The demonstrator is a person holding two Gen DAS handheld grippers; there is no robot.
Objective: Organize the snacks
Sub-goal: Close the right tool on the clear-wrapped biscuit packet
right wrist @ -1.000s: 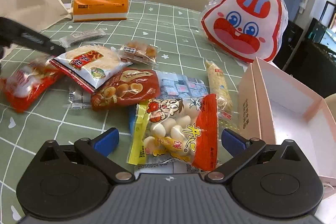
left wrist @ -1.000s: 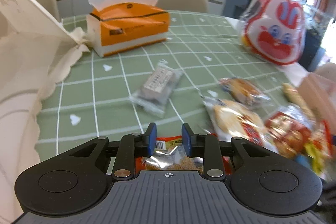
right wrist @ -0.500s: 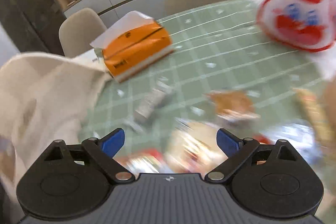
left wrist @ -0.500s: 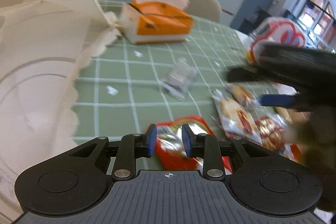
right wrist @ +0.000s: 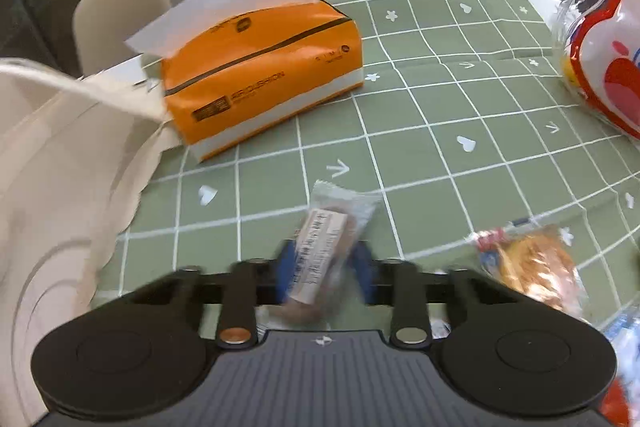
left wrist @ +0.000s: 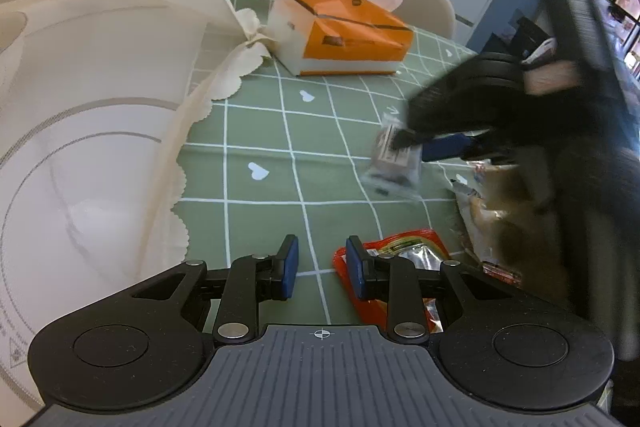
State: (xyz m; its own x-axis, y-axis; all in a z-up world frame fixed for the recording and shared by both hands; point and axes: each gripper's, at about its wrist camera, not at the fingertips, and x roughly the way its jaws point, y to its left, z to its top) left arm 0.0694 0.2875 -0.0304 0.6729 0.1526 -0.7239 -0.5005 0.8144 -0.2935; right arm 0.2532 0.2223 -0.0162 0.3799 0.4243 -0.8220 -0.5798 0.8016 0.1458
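green-check desk [right wrist: 460,99], tissue box [right wrist: 256,75] at back. right tongs [right wrist: 324,267] pinching bar snack [right wrist: 324,247] near box; left tongs [left wrist: 322,267] spread, empty. red pkt [left wrist: 400,259] + others loose, mostly undone.

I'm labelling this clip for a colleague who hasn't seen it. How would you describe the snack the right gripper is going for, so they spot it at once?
Start at the orange tissue box on the green checked cloth; nearer the camera lies a small clear-wrapped bar, between the right gripper's fingers. Unlike the round golden pastry pack to its right, it is narrow, brownish, with a pale printed label.
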